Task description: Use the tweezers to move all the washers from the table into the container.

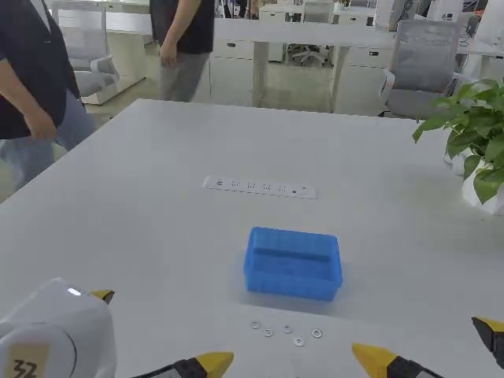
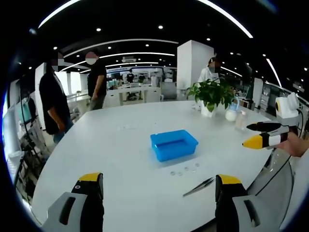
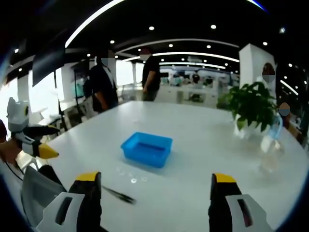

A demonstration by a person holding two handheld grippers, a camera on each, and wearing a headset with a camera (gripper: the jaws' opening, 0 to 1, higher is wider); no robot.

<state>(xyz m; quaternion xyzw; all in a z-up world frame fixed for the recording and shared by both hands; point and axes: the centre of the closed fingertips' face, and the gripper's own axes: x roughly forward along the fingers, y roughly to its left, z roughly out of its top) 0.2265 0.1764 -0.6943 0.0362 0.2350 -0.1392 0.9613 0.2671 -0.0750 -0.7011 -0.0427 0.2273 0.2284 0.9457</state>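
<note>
A blue container (image 1: pixel 293 264) (image 2: pixel 174 144) (image 3: pixel 146 149) stands on the white table (image 1: pixel 157 197). Several small metal washers (image 1: pixel 285 331) (image 2: pixel 186 169) (image 3: pixel 131 177) lie on the table just in front of it. Dark tweezers (image 2: pixel 199 186) (image 3: pixel 118 194) lie on the table nearer to me than the washers. My left gripper (image 1: pixel 157 329) (image 2: pixel 158 180) is open at the lower left with nothing between its jaws. Over at the lower right, my right gripper (image 1: pixel 428 340) (image 3: pixel 154 177) is open too and holds nothing. Both hover short of the tweezers.
A white power strip (image 1: pixel 260 187) lies behind the container. A potted plant (image 1: pixel 472 134) (image 2: pixel 212 94) (image 3: pixel 251 106) and a bottle (image 3: pixel 270 150) stand at the table's right edge. Two people (image 1: pixel 31 87) stand beyond the far left corner, and an office chair (image 1: pixel 425 67) beyond the far side.
</note>
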